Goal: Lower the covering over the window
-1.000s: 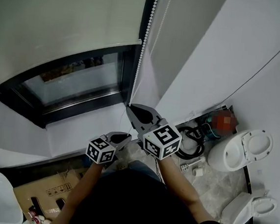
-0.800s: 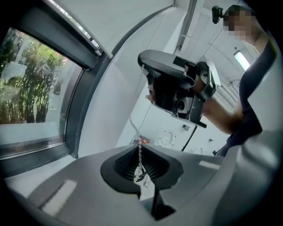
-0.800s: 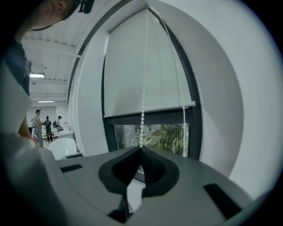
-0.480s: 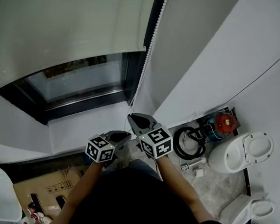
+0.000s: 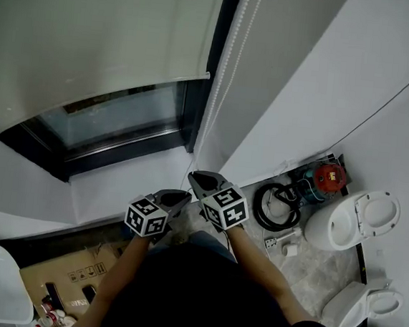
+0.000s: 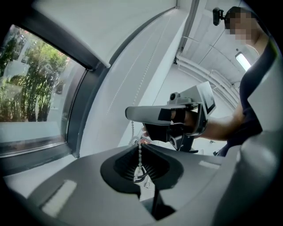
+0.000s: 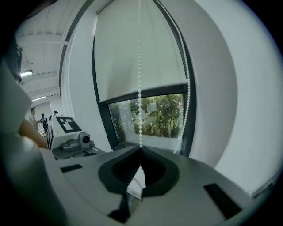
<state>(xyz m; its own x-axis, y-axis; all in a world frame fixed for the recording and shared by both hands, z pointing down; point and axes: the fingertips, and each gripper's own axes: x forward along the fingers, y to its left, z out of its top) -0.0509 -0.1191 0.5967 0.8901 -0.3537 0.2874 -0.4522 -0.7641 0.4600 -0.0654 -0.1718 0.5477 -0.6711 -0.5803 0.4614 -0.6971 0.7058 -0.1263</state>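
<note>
So the bead chain (image 7: 139, 88) runs straight up from the right gripper (image 5: 197, 177), pinched shut on it, while the left gripper (image 5: 178, 197) nips the same chain just below.

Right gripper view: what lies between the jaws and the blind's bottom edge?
The white bead chain, pinched in the shut right gripper, runs straight up across the bare window glass to the blind. The right gripper view shows it.

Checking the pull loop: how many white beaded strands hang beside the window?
2: one beaded strand enters the right gripper's shut jaws; the other hangs along the window frame.
</note>
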